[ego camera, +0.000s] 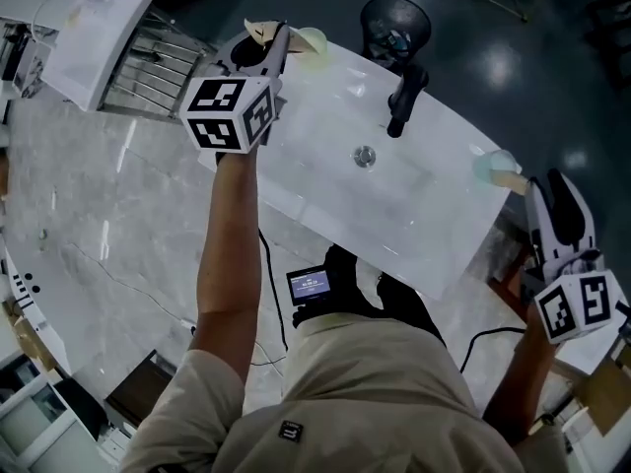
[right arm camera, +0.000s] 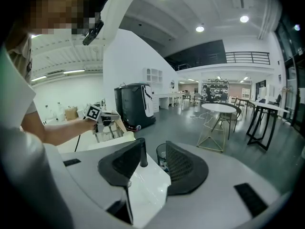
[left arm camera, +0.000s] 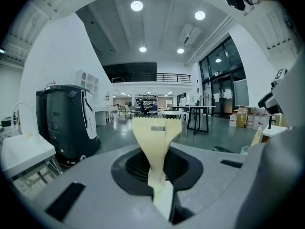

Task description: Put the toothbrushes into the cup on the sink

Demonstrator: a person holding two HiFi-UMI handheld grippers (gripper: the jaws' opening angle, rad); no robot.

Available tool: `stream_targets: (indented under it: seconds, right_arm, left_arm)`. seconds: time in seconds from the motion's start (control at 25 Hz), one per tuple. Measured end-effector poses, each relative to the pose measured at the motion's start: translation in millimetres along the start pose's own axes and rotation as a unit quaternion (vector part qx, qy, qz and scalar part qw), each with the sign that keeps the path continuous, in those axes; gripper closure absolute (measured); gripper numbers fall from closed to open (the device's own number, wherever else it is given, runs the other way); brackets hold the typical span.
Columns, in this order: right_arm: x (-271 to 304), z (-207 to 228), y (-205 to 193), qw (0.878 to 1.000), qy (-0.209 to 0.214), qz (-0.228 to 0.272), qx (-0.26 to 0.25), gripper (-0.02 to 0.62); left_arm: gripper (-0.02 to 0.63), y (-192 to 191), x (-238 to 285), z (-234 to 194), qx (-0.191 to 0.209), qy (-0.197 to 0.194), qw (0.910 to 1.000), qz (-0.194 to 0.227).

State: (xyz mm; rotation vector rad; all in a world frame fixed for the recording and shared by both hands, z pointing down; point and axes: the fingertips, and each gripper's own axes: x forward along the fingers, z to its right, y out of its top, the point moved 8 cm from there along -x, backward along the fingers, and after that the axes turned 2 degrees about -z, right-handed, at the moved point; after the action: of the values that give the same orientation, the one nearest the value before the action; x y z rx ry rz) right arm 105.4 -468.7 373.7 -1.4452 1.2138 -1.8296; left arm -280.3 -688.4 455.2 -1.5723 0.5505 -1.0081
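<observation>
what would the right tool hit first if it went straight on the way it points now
Most likely the white sink top: the right tool, jaws apart and empty, tilts down toward it. The black faucet stands further along that line, but depth is hard to judge here.

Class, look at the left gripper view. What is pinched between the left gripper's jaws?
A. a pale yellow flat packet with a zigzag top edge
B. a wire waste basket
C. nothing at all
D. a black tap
A: in the left gripper view the left gripper is shut on the pale yellow flat packet, whose zigzag top edge stands up beyond the jaws.
</observation>
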Motion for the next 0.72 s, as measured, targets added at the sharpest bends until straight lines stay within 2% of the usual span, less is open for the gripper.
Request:
stream_targets:
  seconds: [0.72]
  right_arm:
    - [42.2,-17.9,-20.8,0.999,0.001,-0.039,0.000,0.433]
  left_arm:
    - [0.565,-58.6,47.1,-23.0,-0.008,-0.012,0.9997,-0.022]
